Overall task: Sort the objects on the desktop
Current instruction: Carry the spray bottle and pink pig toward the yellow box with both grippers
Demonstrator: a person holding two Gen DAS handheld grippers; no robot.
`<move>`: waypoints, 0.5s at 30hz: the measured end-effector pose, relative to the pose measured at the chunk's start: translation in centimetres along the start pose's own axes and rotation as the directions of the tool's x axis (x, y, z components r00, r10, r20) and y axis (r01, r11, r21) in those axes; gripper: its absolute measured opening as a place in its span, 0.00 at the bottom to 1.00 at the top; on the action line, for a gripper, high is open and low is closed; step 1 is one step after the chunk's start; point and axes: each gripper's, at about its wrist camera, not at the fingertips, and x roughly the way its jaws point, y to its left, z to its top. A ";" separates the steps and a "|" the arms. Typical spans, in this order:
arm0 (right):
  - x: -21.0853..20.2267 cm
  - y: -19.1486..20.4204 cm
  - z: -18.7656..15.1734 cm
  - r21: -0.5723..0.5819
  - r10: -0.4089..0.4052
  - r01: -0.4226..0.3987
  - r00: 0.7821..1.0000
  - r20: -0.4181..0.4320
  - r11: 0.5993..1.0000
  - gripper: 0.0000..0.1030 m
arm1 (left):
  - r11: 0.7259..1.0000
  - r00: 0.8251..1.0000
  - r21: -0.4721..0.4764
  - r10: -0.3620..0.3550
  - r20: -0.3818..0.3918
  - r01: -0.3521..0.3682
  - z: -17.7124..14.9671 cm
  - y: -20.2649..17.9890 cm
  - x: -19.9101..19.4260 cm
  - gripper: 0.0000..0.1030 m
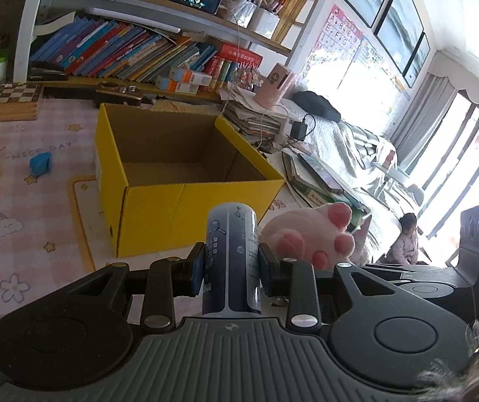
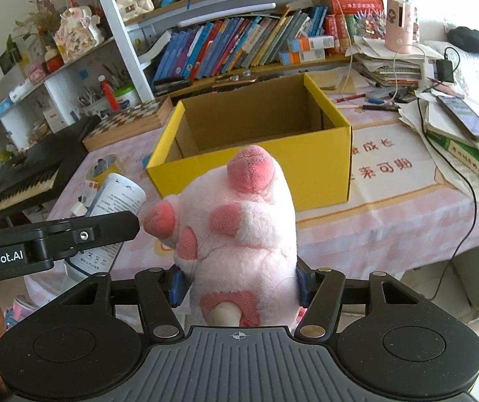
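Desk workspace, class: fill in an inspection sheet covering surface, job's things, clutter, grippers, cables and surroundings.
Surface: pink checked tablecloth.
Job's things: empty yellow box; blue can; pink plush paw.
Clutter: chessboard, paper stacks, blue block.
Grippers: left hand-held gripper shut on the can; right hand-held gripper shut on the paw.
Cables: black cable over the table edge.
Surroundings: bookshelves, keyboard.

Left tool (image 1: 231, 269) clamps a blue can (image 1: 231, 261) near yellow box (image 1: 185, 207), apparently empty.

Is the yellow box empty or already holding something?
Empty: the yellow box is open-topped, and both wrist views show only bare brown cardboard floor and walls inside.
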 end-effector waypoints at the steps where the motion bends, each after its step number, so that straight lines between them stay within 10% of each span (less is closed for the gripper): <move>1: 0.1 -0.2 0.2 -0.004 0.004 -0.004 1.000 0.000 1.000 0.58 | 1.000 1.000 -0.001 0.004 0.002 -0.004 0.1 -0.2 0.2 0.29; 15: 1.7 -3.6 4.1 -0.075 0.081 -0.080 0.997 0.018 0.994 0.58 | 0.998 0.997 -0.017 0.060 0.058 -0.059 2.7 -2.5 3.5 0.29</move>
